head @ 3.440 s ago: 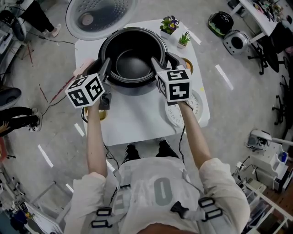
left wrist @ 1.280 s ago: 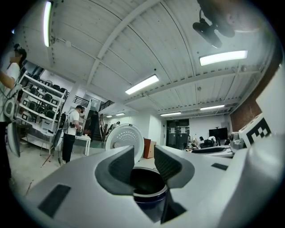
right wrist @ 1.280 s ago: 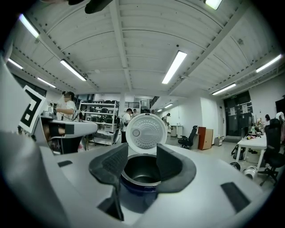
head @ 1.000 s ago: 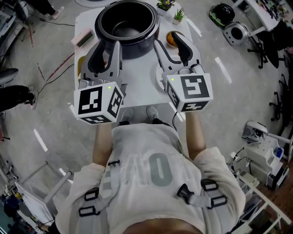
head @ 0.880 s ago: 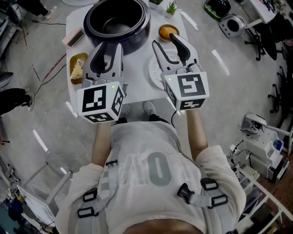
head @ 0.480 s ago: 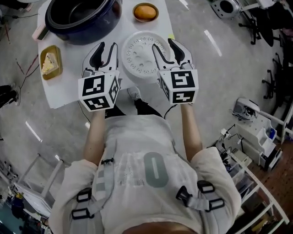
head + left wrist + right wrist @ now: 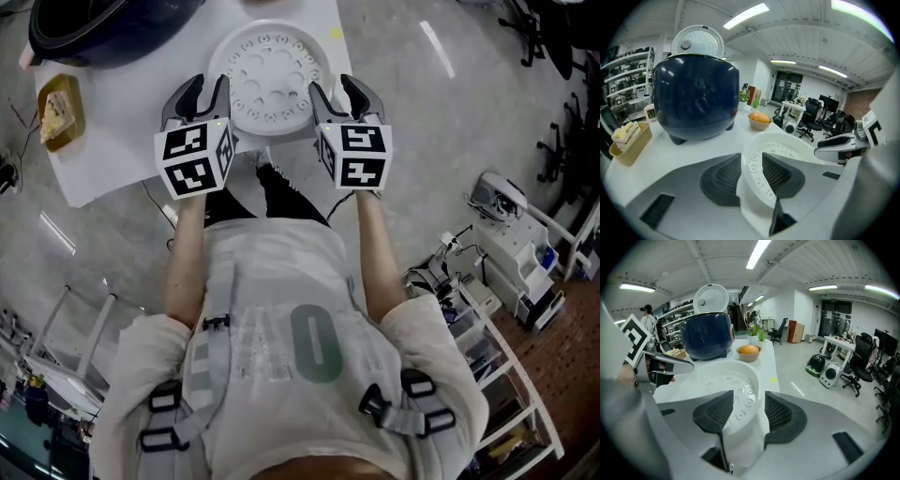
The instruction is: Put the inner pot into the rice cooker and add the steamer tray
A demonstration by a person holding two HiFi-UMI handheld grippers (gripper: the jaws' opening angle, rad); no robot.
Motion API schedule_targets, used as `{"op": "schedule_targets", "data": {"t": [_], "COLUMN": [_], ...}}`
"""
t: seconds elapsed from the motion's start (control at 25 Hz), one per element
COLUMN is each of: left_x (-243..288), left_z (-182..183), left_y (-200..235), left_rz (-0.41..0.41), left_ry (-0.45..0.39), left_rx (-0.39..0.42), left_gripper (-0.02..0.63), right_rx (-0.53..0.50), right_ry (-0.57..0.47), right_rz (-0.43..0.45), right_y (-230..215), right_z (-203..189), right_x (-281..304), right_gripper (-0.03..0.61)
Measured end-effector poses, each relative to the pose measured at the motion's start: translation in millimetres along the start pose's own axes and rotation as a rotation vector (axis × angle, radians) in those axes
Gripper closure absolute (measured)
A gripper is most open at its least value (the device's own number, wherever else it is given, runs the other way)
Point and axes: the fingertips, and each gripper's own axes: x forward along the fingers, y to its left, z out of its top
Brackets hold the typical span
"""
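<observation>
Tabletop: white, carrying everything below; its near edge lies just ahead of the person's feet.
Rice cooker: dark blue, at the far left of the tabletop and cut off by the top of the head view. In the left gripper view its round lid stands open above the body.
Steamer tray: white, round and pierced with holes. It lies flat near the tabletop's near edge, apart from the rice cooker and directly between the two tongs.
Left tongs: at the tray's left side and angled down. The jaws are spread, with the tray's rim standing between the ribbed pads; no firm pinch shows.
Right tongs: at the tray's right side. The jaws are spread and have just been opening. The rim sits in the gap between the pads, with space visible beside it.
Tan dish: near the left edge of the tabletop, holding a pale piece of food.
Small bowl: beyond the steamer tray, with an orange in it.
</observation>
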Motion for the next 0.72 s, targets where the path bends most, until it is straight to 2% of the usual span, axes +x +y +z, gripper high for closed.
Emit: {"op": "schedule_targets", "data": {"t": [0.32, 0.72], "left_x": [8, 8], "left_z": [-29, -29], "left_y": [7, 2], "left_rz": [0.027, 0.022], "left_ry": [0.08, 0.092], "left_rx": [-0.028, -0.046], "left_gripper": [0.486, 0.509], "right_rx": [0.073, 0.09], "right_ry": [0.045, 0.048], "right_rz": [0.035, 0.049], "right_y": [1, 0], "right_z": [-28, -28], "right_x": [6, 3], "right_gripper": [0.379, 0.408]}}
